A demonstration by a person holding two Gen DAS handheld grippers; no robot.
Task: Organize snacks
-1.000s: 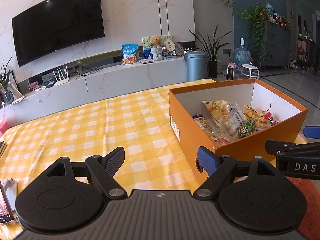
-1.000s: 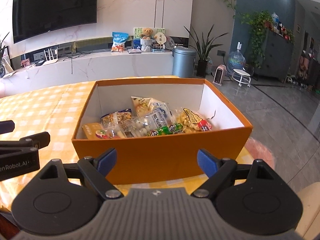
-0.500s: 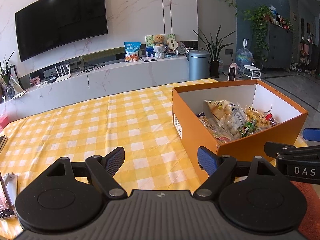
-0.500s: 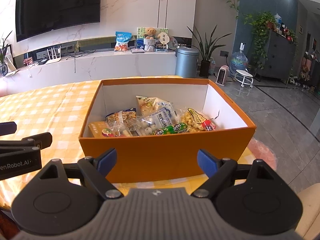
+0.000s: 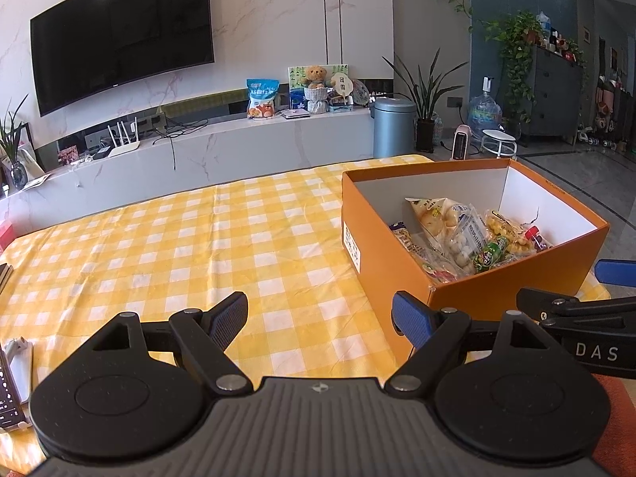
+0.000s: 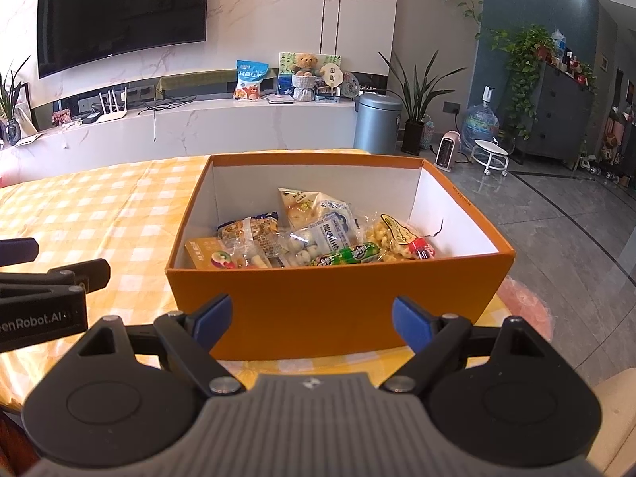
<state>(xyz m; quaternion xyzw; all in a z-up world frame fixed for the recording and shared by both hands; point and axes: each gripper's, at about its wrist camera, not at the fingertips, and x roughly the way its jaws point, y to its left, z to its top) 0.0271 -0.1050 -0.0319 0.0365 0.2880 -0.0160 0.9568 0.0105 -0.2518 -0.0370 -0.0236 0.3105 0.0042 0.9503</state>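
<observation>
An open orange box point(image 6: 338, 310) stands on the yellow checked tablecloth point(image 5: 198, 246), also in the left wrist view point(image 5: 497, 290). Several snack packets point(image 6: 318, 238) lie inside, among them a green tube point(image 6: 346, 255) and a popcorn bag point(image 6: 397, 238). My right gripper point(image 6: 312, 316) is open and empty, just in front of the box's near wall. My left gripper point(image 5: 320, 316) is open and empty, over the cloth to the left of the box. Each gripper shows at the edge of the other's view.
A phone and a white item point(image 5: 12, 377) lie at the table's left edge. Beyond the table are a TV console point(image 5: 198, 151), a grey bin point(image 5: 393, 127) and plants. The floor point(image 6: 556, 218) drops off right of the box.
Both grippers have pulled back and risen slightly, so the box and table sit a little lower and farther in view. Both stay open; the snacks have not moved.
</observation>
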